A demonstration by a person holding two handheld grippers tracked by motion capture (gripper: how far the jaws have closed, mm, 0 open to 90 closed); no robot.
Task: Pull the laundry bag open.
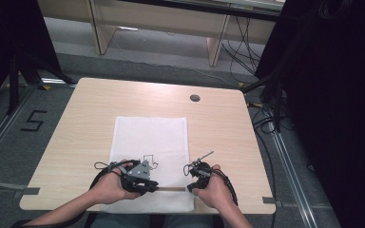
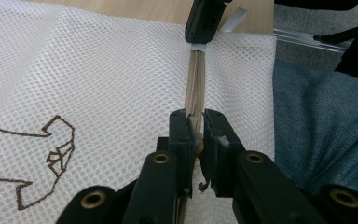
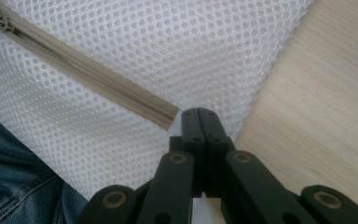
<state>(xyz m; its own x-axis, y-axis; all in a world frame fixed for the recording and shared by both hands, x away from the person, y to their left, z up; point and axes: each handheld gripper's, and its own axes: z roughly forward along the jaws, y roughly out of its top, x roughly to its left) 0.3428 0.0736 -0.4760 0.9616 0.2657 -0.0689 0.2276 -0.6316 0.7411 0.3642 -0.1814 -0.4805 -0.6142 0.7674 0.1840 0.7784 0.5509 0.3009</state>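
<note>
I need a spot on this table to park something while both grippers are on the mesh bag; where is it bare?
Bare light wood table lies left of the white mesh laundry bag, right of it, and beyond it up to the round cable hole. The near edge is crowded: left gripper and right gripper hold the bag's beige zipper there.
</note>
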